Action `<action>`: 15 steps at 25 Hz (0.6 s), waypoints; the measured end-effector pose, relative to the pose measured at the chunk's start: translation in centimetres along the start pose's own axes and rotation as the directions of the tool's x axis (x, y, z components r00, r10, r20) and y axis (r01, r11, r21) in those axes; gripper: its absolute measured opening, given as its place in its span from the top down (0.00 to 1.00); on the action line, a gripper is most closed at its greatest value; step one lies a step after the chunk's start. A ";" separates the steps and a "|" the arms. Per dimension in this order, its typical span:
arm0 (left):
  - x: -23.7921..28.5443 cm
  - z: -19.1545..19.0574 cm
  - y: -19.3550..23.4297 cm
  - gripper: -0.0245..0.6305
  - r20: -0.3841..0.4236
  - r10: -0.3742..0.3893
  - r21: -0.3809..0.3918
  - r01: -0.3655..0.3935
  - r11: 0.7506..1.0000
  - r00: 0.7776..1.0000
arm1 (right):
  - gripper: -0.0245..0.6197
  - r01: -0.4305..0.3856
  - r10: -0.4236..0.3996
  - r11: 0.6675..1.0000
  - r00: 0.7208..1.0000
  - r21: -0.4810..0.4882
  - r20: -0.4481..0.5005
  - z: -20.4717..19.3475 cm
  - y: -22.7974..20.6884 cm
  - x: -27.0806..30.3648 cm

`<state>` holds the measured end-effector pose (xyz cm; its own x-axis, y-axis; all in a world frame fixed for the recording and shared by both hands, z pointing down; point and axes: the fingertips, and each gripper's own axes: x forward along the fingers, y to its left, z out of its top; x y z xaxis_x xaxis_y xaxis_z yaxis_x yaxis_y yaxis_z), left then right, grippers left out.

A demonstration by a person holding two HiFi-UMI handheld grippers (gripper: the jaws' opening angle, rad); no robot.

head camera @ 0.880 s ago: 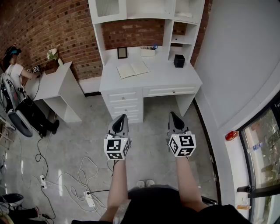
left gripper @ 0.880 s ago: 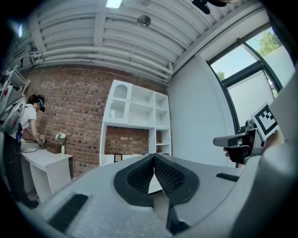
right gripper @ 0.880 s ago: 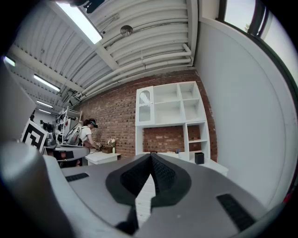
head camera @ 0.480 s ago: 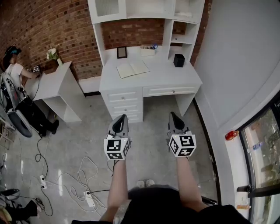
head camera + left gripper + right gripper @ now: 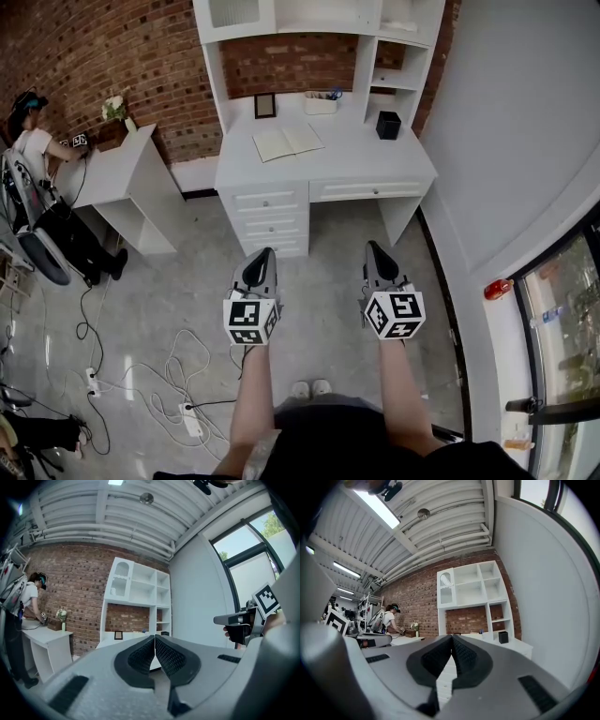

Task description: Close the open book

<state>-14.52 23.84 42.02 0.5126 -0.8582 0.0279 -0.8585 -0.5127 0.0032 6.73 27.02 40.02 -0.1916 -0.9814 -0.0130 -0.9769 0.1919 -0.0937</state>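
On the desk (image 5: 375, 167) the open book (image 5: 288, 142) lies flat, a picture frame (image 5: 265, 105) behind it and a black box (image 5: 388, 125) near the desk's right end, well apart from the left gripper (image 5: 262, 253) and right gripper (image 5: 373, 247), both clenched.

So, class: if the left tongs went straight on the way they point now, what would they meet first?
The left tongs would probably meet the white desk first, near its drawer fronts, though depth is unclear.

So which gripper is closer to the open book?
Left, slightly. The left gripper is nearly in line with the book; the right gripper is off to its right, both far away.
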 end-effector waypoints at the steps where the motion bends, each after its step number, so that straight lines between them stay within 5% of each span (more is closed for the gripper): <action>1: -0.2 -0.2 -0.1 0.95 -0.002 -0.004 -0.009 0.004 1.000 1.000 | 0.96 -0.001 0.001 1.000 1.000 0.002 0.000 0.0 0.0 -0.1; 8: -1.1 -0.7 -0.9 0.93 -0.006 -0.016 -0.051 0.015 0.999 1.000 | 0.96 -0.017 0.016 1.000 1.000 0.018 0.012 0.1 0.1 -0.8; 15: -1.2 -0.7 -1.6 0.69 -0.003 -0.015 -0.053 0.015 0.998 1.000 | 0.96 -0.021 0.020 0.999 1.000 0.038 0.012 0.0 -0.6 -1.2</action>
<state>-13.75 25.76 42.71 0.5254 -0.8503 0.0304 -0.8502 -0.5234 0.0563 7.58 28.10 40.14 -0.2104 -0.9772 -0.0267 -0.9684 0.2121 -0.1309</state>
